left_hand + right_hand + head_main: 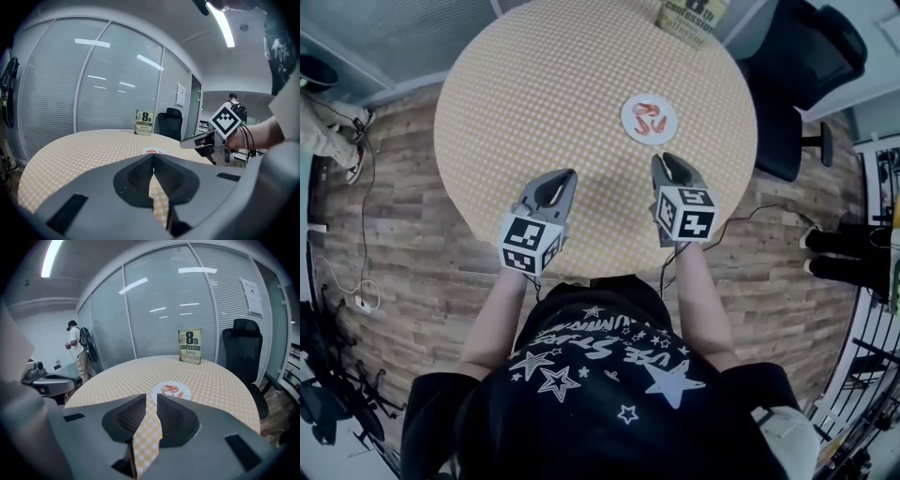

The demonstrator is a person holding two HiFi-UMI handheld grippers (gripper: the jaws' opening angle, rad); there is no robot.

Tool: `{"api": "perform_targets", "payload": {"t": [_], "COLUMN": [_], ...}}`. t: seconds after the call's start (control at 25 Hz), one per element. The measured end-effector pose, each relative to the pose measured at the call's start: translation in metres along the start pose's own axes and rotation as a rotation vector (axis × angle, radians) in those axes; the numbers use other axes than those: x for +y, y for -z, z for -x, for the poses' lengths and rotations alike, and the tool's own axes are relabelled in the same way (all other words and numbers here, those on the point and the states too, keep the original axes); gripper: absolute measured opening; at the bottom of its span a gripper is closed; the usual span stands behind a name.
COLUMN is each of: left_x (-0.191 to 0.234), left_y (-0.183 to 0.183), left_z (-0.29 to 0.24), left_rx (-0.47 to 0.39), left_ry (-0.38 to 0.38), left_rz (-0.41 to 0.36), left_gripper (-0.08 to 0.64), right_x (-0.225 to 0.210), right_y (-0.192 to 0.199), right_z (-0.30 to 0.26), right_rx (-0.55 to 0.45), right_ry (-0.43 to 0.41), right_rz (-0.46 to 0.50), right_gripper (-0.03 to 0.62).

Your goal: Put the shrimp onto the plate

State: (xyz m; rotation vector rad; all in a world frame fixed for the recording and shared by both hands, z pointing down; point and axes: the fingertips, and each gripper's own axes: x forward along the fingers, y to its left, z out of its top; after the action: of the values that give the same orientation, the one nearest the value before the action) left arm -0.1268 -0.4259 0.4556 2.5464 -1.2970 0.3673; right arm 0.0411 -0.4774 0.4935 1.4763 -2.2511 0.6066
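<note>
A round table (534, 84) covered in a yellow checked cloth is seen from above, with wood-pattern flooring (394, 234) around it. A small white plate (631, 127) is set on the table's right half, and orange-pink shrimp (650, 118) are already lying on it. Two grippers are held over the near edge of the table by a person in a black shirt printed with stars. The left gripper (555, 184) is held well to the left of the plate; in its own view its jaws are closed tip to tip, with nothing between them. The right gripper (672, 167) is held just short of the plate; in its own view its jaws are parted by only a narrow gap, nothing is gripped, and the plate (185, 393) with the shrimp (171, 389) is seen directly beyond the tips. A book (692, 17) is stood upright at the far edge of the table, and a black office chair (797, 66) is placed beside the table on the right. Glass walls with blinds are seen behind the table in both gripper views.
</note>
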Motion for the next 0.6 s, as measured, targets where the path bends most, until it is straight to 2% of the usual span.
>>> {"api": "perform_targets", "payload": {"t": [0.2,0.6], "left_x": [-0.018,-0.049], "left_y": [0.007,0.026], "left_z": [0.033,0.109], "left_rx": [-0.018,-0.059], "left_ry": [0.016,0.028], "left_rz": [-0.011,-0.037], "left_gripper": [0.008,0.008], "right_x": [0.017,0.070], "right_y": [0.010,0.042], "right_z": [0.034,0.094], "right_rx": [-0.036,-0.065], "right_ry": [0.018,0.000], "right_rz": [-0.007,0.000], "right_gripper": [0.071,0.071]}}
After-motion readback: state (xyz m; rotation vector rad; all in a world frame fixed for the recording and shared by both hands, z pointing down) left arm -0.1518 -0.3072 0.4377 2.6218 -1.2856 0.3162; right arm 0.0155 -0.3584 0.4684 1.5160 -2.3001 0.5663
